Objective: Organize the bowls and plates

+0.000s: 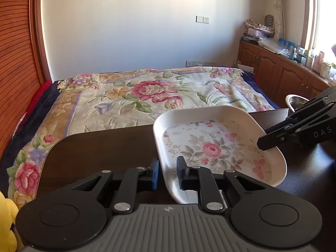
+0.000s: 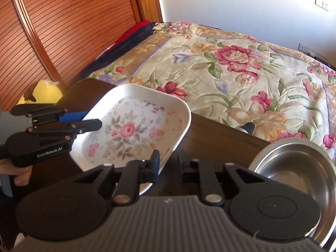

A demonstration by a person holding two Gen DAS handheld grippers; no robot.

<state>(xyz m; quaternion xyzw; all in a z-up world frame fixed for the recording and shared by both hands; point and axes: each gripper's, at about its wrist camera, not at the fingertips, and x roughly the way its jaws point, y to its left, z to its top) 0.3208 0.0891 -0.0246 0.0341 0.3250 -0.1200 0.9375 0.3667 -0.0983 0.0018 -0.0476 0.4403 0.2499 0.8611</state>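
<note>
A white square plate with a pink rose pattern (image 1: 212, 147) is held tilted above the dark wooden table (image 1: 100, 147). My left gripper (image 1: 168, 174) straddles its left rim, one finger outside and one inside, shut on it. In the right wrist view the plate (image 2: 134, 130) shows again, and my right gripper (image 2: 168, 163) straddles its near right rim, shut on it. The left gripper (image 2: 88, 119) reaches in from the left there. The right gripper (image 1: 266, 138) reaches in from the right in the left wrist view. A steel bowl (image 2: 294, 168) sits on the table at the right.
A bed with a floral blanket (image 1: 147, 96) lies just beyond the table's far edge. The steel bowl (image 1: 296, 101) shows at the table's right. Wooden cabinets with clutter (image 1: 283, 71) line the right wall. A yellow plush (image 2: 45, 92) sits left of the table by a slatted wooden door (image 2: 63, 31).
</note>
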